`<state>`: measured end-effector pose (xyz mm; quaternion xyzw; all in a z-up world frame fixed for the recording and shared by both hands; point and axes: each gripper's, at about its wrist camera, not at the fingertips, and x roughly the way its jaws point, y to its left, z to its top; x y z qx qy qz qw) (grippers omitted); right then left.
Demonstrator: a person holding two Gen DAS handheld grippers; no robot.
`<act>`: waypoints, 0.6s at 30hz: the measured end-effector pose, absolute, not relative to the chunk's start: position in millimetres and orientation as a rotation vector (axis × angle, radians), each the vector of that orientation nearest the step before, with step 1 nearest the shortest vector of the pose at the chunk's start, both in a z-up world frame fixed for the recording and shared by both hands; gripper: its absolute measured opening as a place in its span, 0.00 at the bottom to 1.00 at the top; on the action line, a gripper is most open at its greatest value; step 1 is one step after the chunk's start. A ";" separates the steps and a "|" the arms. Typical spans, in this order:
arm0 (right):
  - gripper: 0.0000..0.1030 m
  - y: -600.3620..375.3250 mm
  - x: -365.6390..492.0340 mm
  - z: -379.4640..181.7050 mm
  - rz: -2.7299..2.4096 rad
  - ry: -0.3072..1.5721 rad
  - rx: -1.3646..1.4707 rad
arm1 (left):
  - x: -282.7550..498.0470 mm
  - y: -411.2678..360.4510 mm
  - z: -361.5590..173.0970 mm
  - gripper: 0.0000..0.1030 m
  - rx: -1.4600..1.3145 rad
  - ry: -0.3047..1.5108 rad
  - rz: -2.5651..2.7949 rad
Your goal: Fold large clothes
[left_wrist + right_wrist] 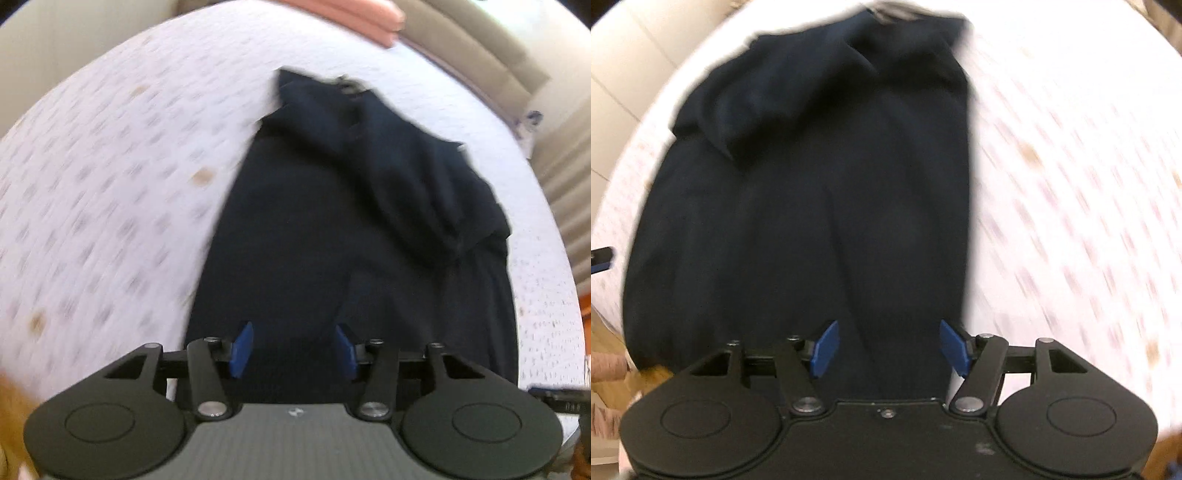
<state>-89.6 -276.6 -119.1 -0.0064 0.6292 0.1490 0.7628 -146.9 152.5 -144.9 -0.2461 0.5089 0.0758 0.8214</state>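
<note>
Both the left gripper [293, 349] and right gripper [888, 347] hang open and empty above the navy garment [812, 192]; through the blur, its folded sleeve [406, 177] looks loose and may slip.

matt navy cloth garment [314, 240], printed tablecloth [110, 166]

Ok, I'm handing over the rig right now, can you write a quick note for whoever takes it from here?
Left hand-held gripper: open, empty, over the near end of the dark garment.
Right hand-held gripper: open, empty, over the same end.
Garment lies lengthwise on the patterned sheet, sides and a sleeve already folded inward into a long strip.
A pink folded pile sits at the far edge.
Left to do, probably: grip the near end, fold it up toward the collar.
</note>
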 end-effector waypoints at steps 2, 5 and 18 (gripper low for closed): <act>0.73 -293.8 -106.5 -130.0 0.274 1.438 0.004 | -180.5 171.4 -151.6 0.51 -0.600 1.119 0.179; 0.73 -306.1 -124.6 -138.4 0.236 1.501 0.066 | -210.7 181.7 -166.3 0.51 -0.658 1.151 0.232; 0.76 -290.9 -140.4 -163.1 0.330 1.590 0.117 | -261.8 201.6 -215.3 0.75 -0.806 1.174 0.269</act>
